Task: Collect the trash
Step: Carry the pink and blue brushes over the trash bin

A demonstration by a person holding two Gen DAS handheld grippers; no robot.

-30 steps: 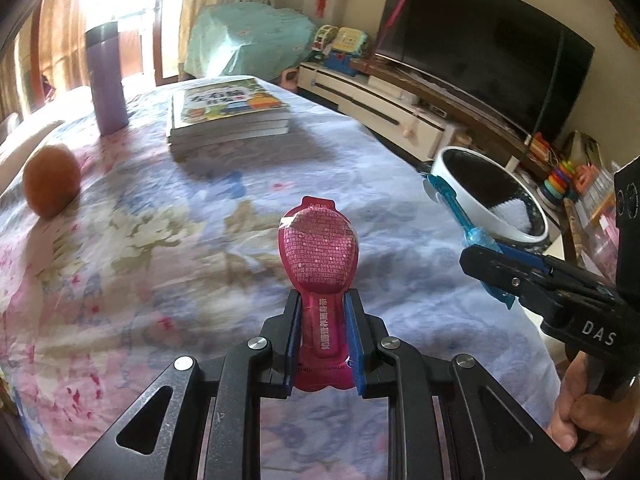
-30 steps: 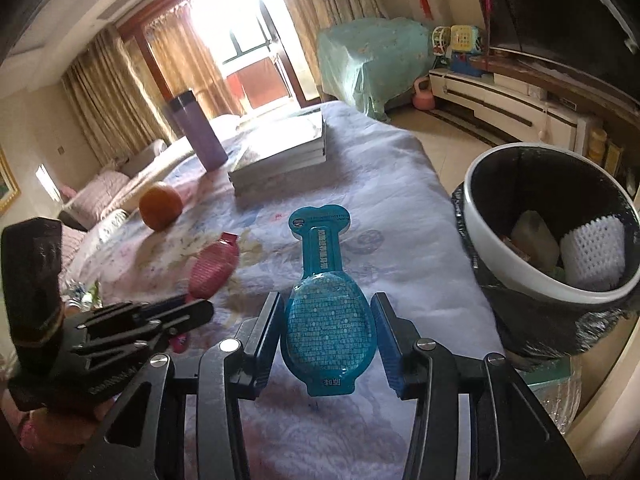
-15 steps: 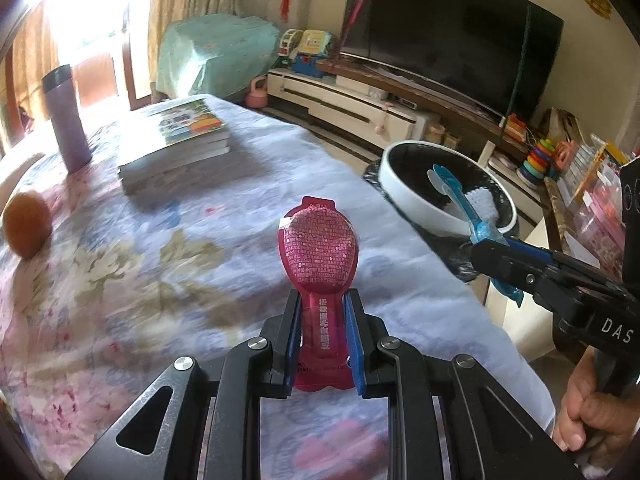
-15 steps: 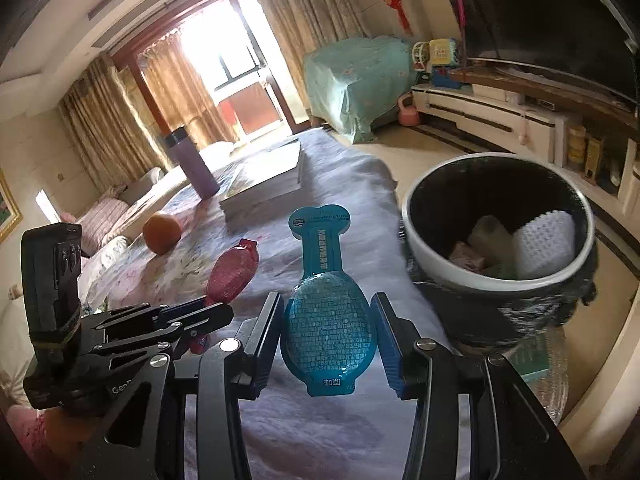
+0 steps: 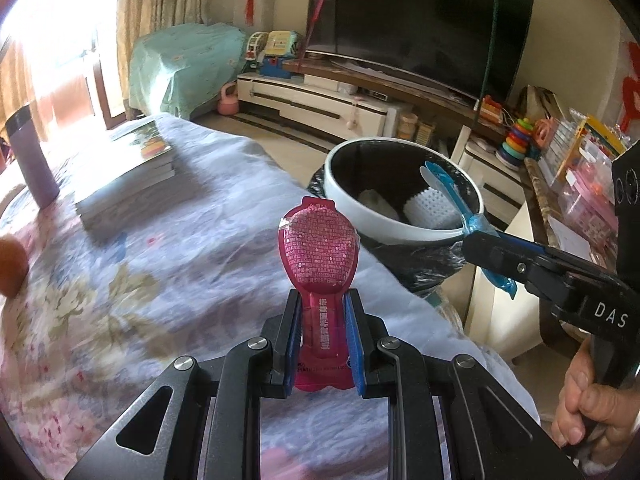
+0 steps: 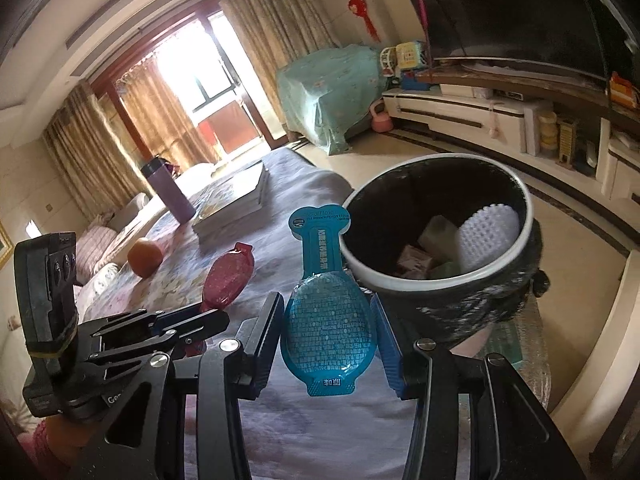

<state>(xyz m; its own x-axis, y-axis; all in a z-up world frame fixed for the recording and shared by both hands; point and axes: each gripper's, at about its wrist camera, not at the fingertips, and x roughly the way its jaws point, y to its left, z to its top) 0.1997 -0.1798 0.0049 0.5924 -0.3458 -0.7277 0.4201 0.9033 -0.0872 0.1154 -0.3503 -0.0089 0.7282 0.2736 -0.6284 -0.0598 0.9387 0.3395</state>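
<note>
Pink spoon-shaped sachet (image 5: 320, 256) clamped by its narrow stem between the left gripper (image 5: 322, 340) fingers (image 5: 291, 332), rounded end sticking forward and up, held above the floral-cloth desk (image 5: 160, 280) near its edge. From the right wrist view the same pink sachet (image 6: 229, 278) shows in profile, pinched at the tip of the left gripper (image 6: 192, 320).

Blue spoon-shaped sachet (image 6: 328, 320) held by the right gripper (image 6: 329, 332), fingers (image 6: 267, 336) closed on the 2 sides of its wide rounded part, stem pointing forward and up, stem tip overlapping the bin rim in view. In the left wrist view the blue sachet (image 5: 452, 196) juts out of the right gripper (image 5: 486, 248), its far end hanging over the open mouth of the bin.

Trash bin (image 6: 440, 284): round, white rim, black liner, standing on the floor just beside the desk edge. Inside it: a white foam fruit net (image 6: 488, 232), a pale wrapper and some small scraps. Bin (image 5: 400, 232) also seen from the left wrist view, ahead and right of the pink sachet.

On the desk, farther back: stack of books (image 6: 236, 204), purple tumbler (image 6: 170, 192) upright beside them, an orange (image 6: 145, 257) nearer. Person's right hand (image 5: 584, 404) grips the right handle. TV (image 5: 420, 24) on a low cabinet behind the bin.
</note>
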